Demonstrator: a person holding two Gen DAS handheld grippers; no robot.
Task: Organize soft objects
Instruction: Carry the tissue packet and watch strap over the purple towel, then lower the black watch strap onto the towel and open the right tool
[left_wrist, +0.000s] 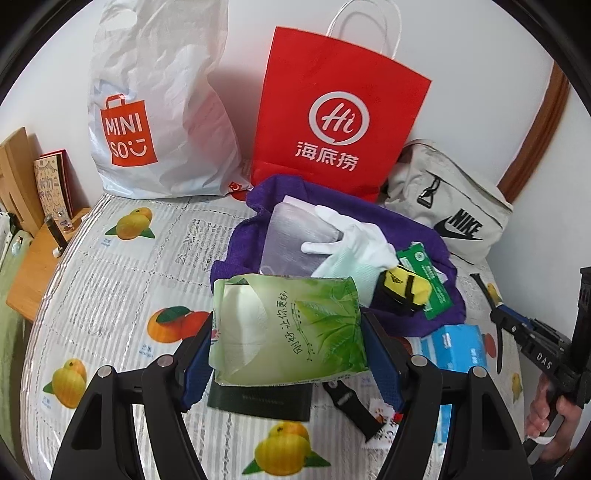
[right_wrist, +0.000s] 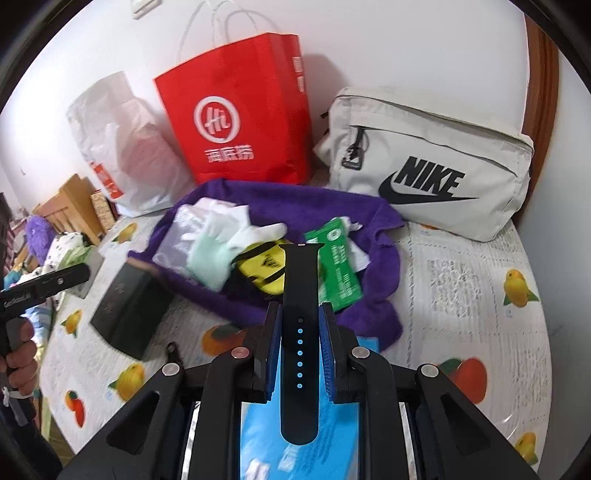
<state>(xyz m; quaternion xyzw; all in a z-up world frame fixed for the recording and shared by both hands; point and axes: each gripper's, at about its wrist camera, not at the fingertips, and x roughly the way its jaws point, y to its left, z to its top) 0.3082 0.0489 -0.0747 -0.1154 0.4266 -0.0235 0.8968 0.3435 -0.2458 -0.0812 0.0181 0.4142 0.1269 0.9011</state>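
My left gripper (left_wrist: 288, 354) is shut on a green tissue pack (left_wrist: 288, 328), holding it above a black box (left_wrist: 258, 400). My right gripper (right_wrist: 300, 310) is shut on a black watch strap (right_wrist: 300, 280) that sticks out past its fingertips. Beyond both lies a purple towel (left_wrist: 424, 225) (right_wrist: 295, 199) on the fruit-print table cover. A white glove (left_wrist: 354, 243) (right_wrist: 221, 236), a clear plastic bag (left_wrist: 291, 236), a yellow and black item (left_wrist: 404, 290) (right_wrist: 264, 267) and a green packet (left_wrist: 428, 280) (right_wrist: 338, 266) lie on the towel.
Against the back wall stand a white MINISO plastic bag (left_wrist: 147, 110), a red paper bag (left_wrist: 332, 110) (right_wrist: 240, 110) and a beige Nike bag (left_wrist: 454, 214) (right_wrist: 432, 166). A blue tissue box (left_wrist: 456, 345) and a second black strap (left_wrist: 351, 410) lie near my grippers.
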